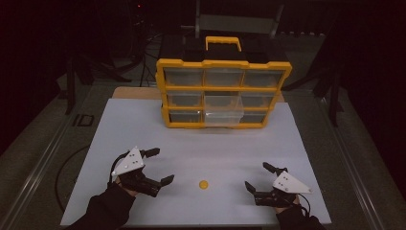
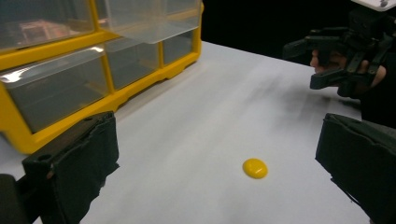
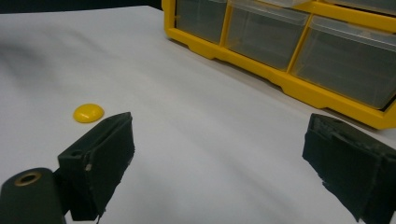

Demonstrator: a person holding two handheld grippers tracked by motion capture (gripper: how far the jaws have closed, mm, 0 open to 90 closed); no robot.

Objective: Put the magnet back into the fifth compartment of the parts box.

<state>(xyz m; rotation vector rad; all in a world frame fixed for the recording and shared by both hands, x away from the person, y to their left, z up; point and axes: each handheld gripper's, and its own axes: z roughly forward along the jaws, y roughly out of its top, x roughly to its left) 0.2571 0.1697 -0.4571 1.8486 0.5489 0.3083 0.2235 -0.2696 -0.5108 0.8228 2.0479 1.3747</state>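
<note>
White tabletop (image 1: 143,124): small yellow rounded disc (image 1: 204,184) untouched at 6 o'clock; clear plastic drawer (image 1: 223,112) pulled out of yellow organiser (image 1: 224,93) at 12; left gripper (image 1: 155,167) and right gripper (image 1: 256,177) gape empty.

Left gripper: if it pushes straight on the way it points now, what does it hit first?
Probably nothing at first. The left gripper is open, its fingers straddling bare table. The yellow disc lies low between them, likely passed over; farther on is the right gripper. Depth is unclear.

disc (image 1: 204,184) on table (image 1: 143,124), between grippers; drawer cabinet (image 1: 223,93) behind.
</note>
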